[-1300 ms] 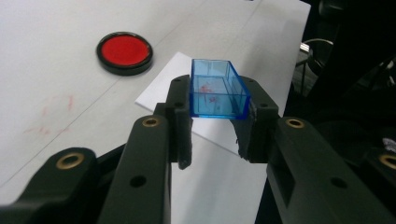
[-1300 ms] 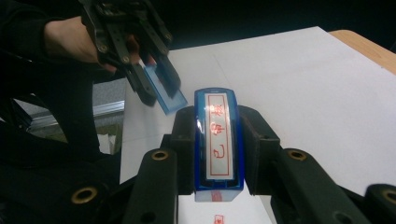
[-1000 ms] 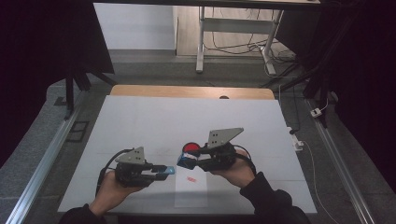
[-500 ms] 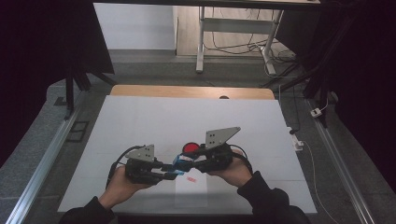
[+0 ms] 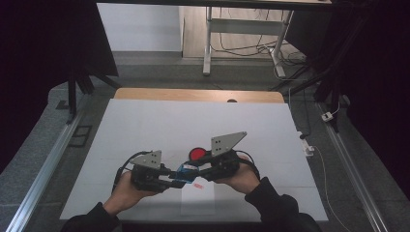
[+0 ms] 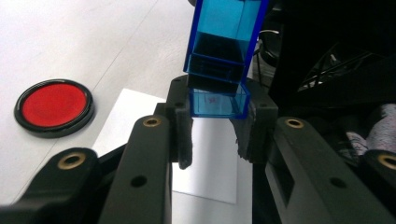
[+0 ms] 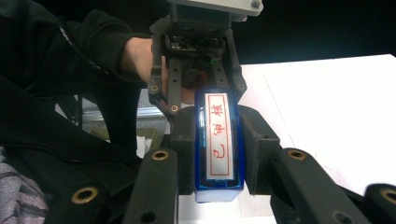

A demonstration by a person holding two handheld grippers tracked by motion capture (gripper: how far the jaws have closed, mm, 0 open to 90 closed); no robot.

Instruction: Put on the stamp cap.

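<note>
A blue see-through stamp (image 5: 184, 170) hangs between both grippers just above the table. In the right gripper view its white label (image 7: 218, 135) carries red characters, and my right gripper (image 7: 218, 154) is shut on the stamp's body. In the left gripper view my left gripper (image 6: 215, 135) is shut on the small blue end piece (image 6: 215, 101), which sits in the wider blue body (image 6: 226, 32). In the high view the left gripper (image 5: 178, 181) and the right gripper (image 5: 192, 172) meet tip to tip. The left gripper (image 7: 201, 88) faces the right one at the stamp's far end.
A round red ink pad (image 5: 197, 154) with a black rim lies on the white table (image 5: 193, 121) just behind the grippers; it also appears at the left (image 6: 53, 105). A white sheet of paper (image 5: 198, 198) with a small red mark lies under the grippers.
The left gripper has moved right until it meets the right gripper. The blue pieces that each held apart are now together. The right gripper has shifted slightly.
</note>
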